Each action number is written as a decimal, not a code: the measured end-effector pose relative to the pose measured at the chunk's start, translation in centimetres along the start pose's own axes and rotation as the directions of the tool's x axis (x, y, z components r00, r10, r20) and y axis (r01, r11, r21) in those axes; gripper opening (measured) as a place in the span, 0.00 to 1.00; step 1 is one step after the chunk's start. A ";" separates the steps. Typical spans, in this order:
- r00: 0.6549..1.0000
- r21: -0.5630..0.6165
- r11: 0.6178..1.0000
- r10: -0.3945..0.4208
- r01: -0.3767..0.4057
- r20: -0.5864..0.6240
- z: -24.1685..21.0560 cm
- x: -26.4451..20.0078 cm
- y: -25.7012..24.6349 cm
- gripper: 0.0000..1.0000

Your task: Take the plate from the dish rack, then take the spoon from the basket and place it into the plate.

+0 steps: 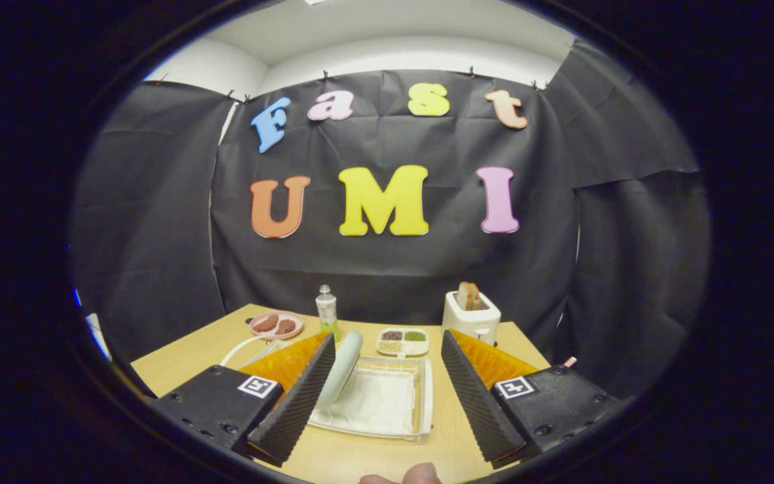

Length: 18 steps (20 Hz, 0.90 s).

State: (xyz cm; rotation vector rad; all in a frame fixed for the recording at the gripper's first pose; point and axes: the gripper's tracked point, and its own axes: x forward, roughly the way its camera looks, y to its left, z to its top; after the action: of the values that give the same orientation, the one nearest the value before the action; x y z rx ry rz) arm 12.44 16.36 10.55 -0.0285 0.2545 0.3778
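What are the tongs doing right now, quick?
Tongs: open, holding nothing, fingers apart over the dish rack, the upright plate standing between them by the left finger.

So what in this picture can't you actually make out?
- Basket and any spoon in it: in the gripper view, mostly hidden behind the left finger.
- Plate: it stands on edge in the dish rack, so its face is unseen and the same finger covers its lower part.
- Sectioned dish: its contents are too small to identify.
- Small object at the table's edge: cut off behind the gripper body.

The fingers are open, holding nothing.
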 end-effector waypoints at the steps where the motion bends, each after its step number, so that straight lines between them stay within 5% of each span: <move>1: 0.999 -0.004 1.000 0.017 -0.017 -0.044 -0.1 1.4 0.7 1.00; 7: 0.956 0.045 0.996 0.089 -0.079 -0.279 -2.9 7.9 4.4 1.00; 18: 0.787 0.124 0.992 0.098 -0.028 -0.610 -10.5 15.7 7.8 0.98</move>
State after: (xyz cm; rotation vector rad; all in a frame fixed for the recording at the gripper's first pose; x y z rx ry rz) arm 21.15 28.48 -3.43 -0.0359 0.9323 0.4131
